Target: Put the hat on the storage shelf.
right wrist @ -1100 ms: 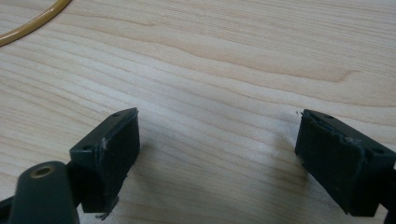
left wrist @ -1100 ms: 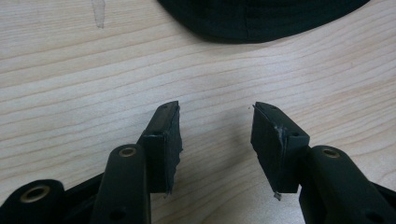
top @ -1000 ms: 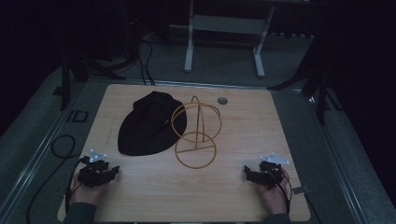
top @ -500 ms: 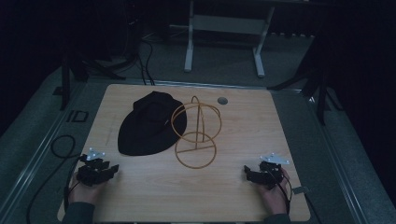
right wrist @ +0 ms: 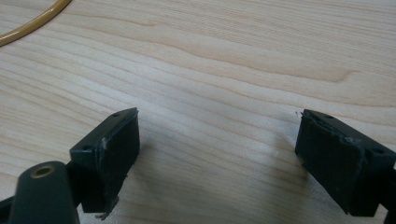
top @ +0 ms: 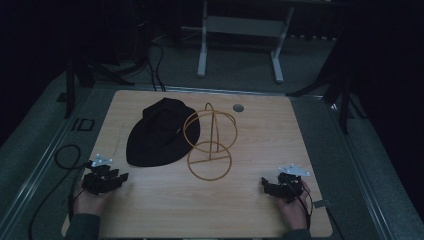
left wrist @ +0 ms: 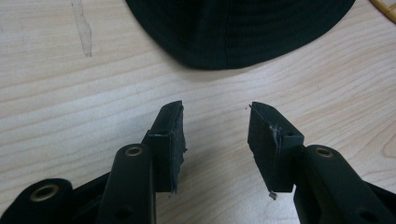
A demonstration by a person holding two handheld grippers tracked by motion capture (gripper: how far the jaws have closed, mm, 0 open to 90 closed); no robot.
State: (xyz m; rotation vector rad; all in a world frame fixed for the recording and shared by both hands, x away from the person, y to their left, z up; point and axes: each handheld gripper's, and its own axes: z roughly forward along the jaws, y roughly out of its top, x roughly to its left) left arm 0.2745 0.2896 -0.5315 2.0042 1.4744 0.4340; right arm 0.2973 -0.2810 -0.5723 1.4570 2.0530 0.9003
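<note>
A black hat (top: 160,135) lies flat on the left half of the wooden table (top: 250,210). Beside it, touching its right edge, stands a yellow wire stand (top: 210,145) with a round base ring. My left gripper (top: 121,177) rests near the table's front left corner. In the left gripper view its jaws (left wrist: 215,109) have just closed a little but stand open and empty, with the hat's brim (left wrist: 238,28) just ahead. My right gripper (top: 264,186) rests at the front right. Its jaws (right wrist: 219,114) are wide open over bare wood, and the stand's ring (right wrist: 32,23) is off to the upper left.
A small round grey grommet (top: 238,107) sits near the table's far edge. A black cable (top: 65,155) loops off the left side. A white metal frame (top: 240,30) and dark stands are on the floor behind the table.
The left gripper has shifted very slightly. The hat, the wire stand and the right gripper have not moved.
</note>
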